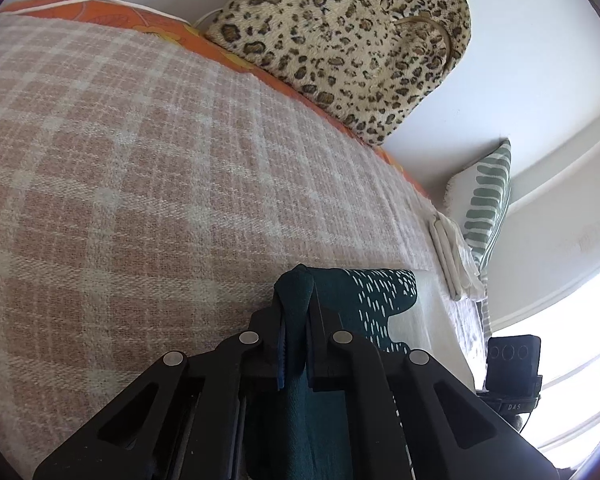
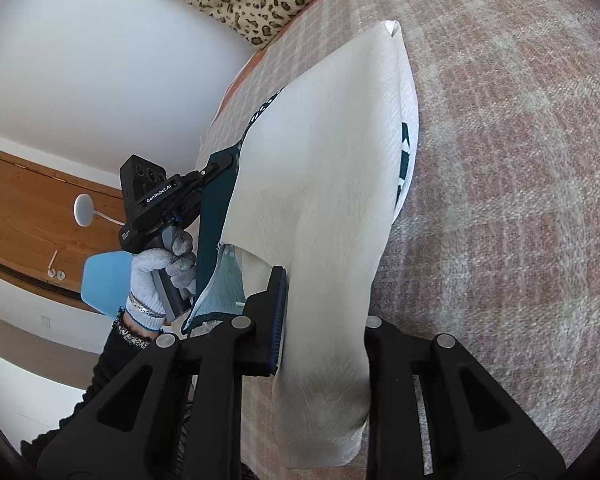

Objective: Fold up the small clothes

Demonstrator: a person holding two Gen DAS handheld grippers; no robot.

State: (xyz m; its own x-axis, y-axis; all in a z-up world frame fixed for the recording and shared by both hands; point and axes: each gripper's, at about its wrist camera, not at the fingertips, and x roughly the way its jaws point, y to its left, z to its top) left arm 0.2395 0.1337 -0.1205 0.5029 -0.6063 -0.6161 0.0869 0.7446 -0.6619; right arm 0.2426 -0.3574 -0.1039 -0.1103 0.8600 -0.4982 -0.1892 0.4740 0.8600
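Both grippers' fingers (image 1: 296, 332) (image 2: 324, 320) clamp cloth (image 2: 320, 168) edge.

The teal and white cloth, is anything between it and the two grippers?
No. The left gripper already pinches the teal edge of the cloth, and the right gripper is clamped on its white part. Nothing visible sits between fingers and fabric.
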